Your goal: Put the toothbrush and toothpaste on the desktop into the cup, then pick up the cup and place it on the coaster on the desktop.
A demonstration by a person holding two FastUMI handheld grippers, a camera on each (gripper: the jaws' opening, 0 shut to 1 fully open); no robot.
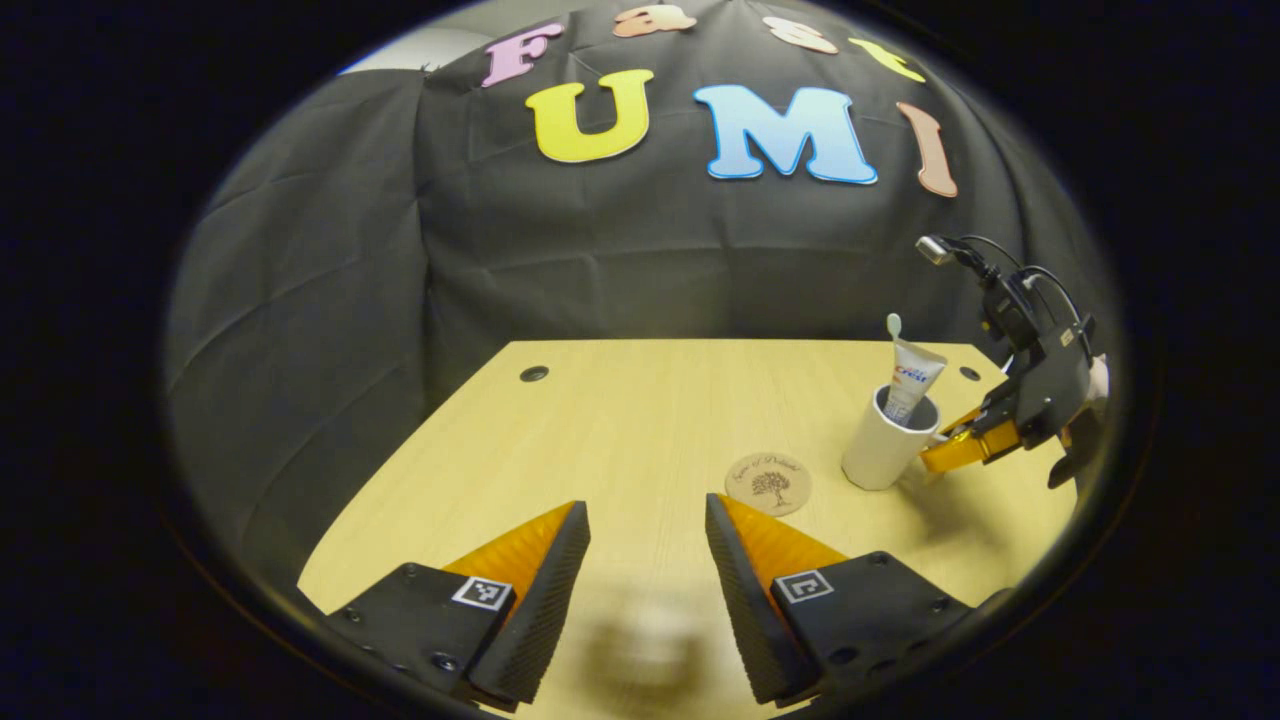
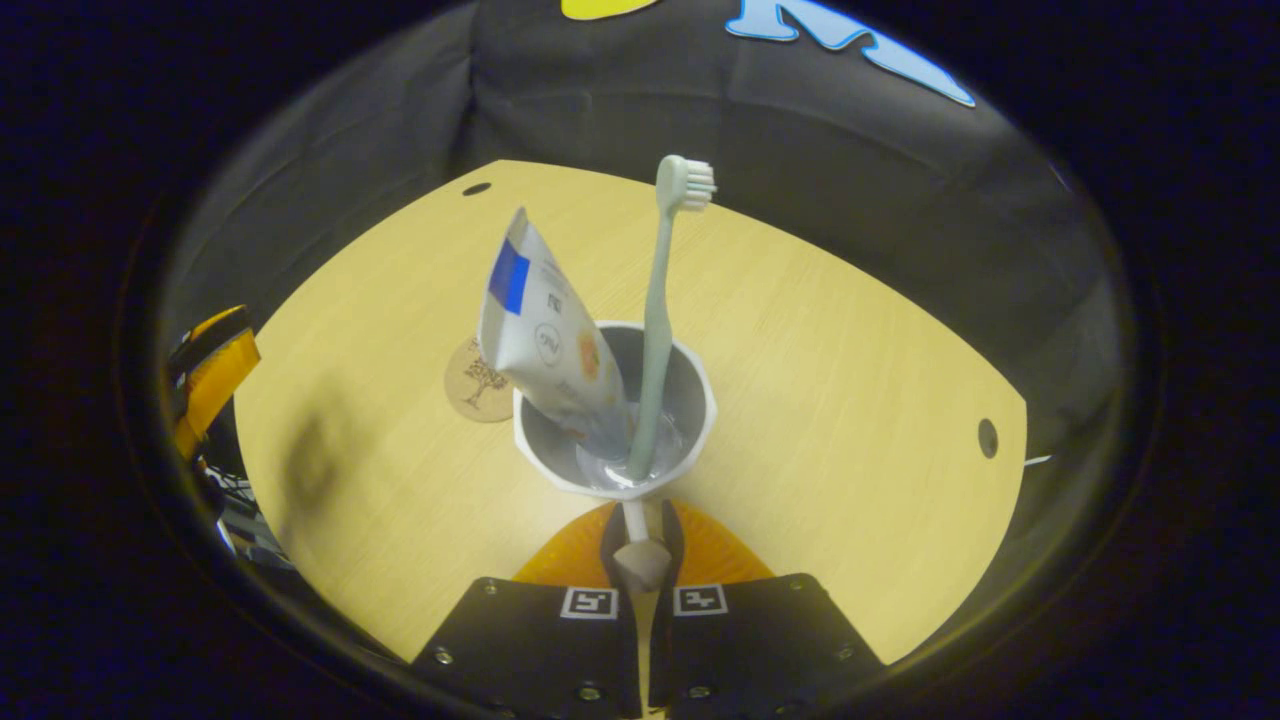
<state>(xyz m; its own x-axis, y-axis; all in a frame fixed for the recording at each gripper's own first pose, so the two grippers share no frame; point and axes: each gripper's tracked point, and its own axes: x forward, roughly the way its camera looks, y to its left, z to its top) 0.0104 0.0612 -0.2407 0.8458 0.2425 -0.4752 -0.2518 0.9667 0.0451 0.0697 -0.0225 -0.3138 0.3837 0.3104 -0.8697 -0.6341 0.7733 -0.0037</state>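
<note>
While the white cup (image 2: 615,420) stands on the light wooden desk (image 2: 850,380), the right gripper (image 2: 640,545) has its two fingers squeezed together on the cup's handle (image 2: 638,560), which sticks out toward the camera in the right gripper view. Inside the cup the pale green toothbrush (image 2: 660,310) stands almost straight up with its bristles at the top, and its bottom end sits on the floor of the cup. Next to it the toothpaste (image 2: 545,340) tube leans over to the left side of the cup, with its flat end up in the air. Just beside the cup, a bit behind it and to the left in this view, lies the round brown coaster (image 2: 480,380) with a little tree drawn on it. It lies flat on the desk, and the cup is not on it. At the left edge of the right gripper view you can see a part of the other gripper. In the left gripper view the left gripper (image 1: 648,545) hangs over the near part of the desk with its two fingers wide apart and nothing between them. Farther off on the right of that view stands the cup, with the right gripper at its far side and the coaster lying near it
</note>
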